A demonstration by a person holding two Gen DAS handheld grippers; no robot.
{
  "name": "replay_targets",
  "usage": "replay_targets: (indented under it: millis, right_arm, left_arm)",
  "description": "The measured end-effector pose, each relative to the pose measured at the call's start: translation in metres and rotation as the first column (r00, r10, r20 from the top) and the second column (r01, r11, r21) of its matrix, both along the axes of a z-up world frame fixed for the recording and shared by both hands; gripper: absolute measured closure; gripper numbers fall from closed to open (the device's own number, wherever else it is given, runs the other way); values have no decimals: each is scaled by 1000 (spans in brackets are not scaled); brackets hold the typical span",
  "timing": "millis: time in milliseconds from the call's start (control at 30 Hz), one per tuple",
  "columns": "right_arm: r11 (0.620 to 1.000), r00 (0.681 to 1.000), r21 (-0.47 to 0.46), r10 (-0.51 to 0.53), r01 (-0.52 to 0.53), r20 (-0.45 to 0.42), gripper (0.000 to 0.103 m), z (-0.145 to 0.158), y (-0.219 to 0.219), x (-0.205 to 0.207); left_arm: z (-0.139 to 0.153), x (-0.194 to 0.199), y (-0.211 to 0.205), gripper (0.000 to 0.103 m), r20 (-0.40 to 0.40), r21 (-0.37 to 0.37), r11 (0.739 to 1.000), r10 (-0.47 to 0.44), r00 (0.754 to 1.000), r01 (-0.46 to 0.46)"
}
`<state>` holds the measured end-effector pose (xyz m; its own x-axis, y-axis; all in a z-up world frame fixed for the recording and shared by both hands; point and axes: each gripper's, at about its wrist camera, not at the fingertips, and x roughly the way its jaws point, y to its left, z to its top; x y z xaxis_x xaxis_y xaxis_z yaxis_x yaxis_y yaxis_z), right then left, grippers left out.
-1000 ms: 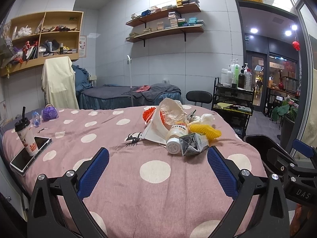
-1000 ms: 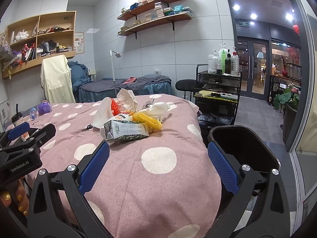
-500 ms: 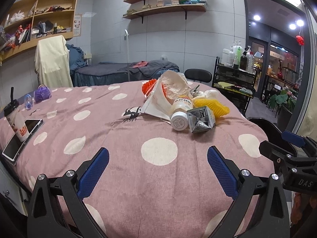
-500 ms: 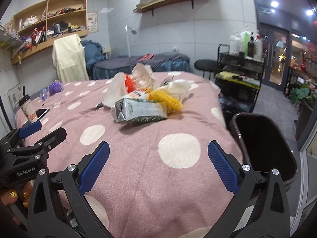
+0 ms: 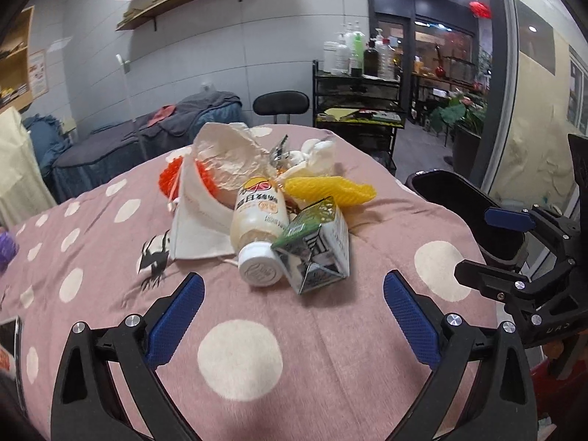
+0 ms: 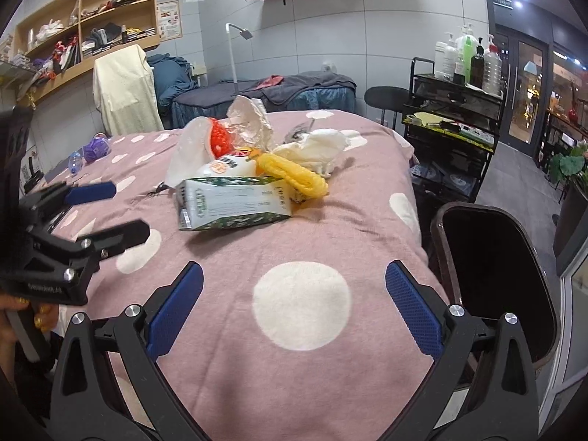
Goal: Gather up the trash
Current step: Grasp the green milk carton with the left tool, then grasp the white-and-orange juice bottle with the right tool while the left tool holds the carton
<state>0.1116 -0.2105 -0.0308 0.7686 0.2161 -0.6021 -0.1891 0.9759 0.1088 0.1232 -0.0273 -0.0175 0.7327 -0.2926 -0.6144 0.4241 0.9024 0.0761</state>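
Pink polka-dot cloth covers the tabletop [image 6: 301, 294], and the trash sits heaped at centre frame in both wrist views; a black bin [image 6: 492, 268] stands open off the tabletop's edge at the lower right of the right wrist view.

Both grippers hang wide open and hold nothing; the left gripper [image 5: 292, 318] faces the pile with the bottle [image 5: 259, 228] and the crushed carton [image 5: 316, 246] lying touching each other just beyond its fingertips; the right gripper [image 6: 294, 310] is farther back, with the carton [image 6: 233, 198] well ahead of it.

Nothing looks collected yet; to my eye the carton is the piece to take first, since it lies nearest and on the bin's side; I would close across its narrow faces, lift straight up so the yellow netting [image 6: 294, 174] and bottle leaning on it do not drag along, then carry it over the bin.
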Motion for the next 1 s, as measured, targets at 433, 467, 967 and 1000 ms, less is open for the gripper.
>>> replay_targets:
  millis: [433,467,967,1000]
  right_arm:
    - [994,995,85,-54,62,-84,5,-19,-34,9]
    - [994,994,90,-58,66,-88,5,-20,-35,9]
    - [992,992,104,-65,76,-110,5,-25,-46,12]
    - [992,993,99,-64,75,-104,5,-23,-46,13]
  left_arm:
    - [-17,71,-82,23,-239,426,860,-192,952,280]
    - [-20,75,-87,30,-247,454,843,-194,949,290]
    - [-39,130,-107,46,-442,459,826,-108,891,328]
    - [-37,129,-104,46,-436,441,838,-113,893,322]
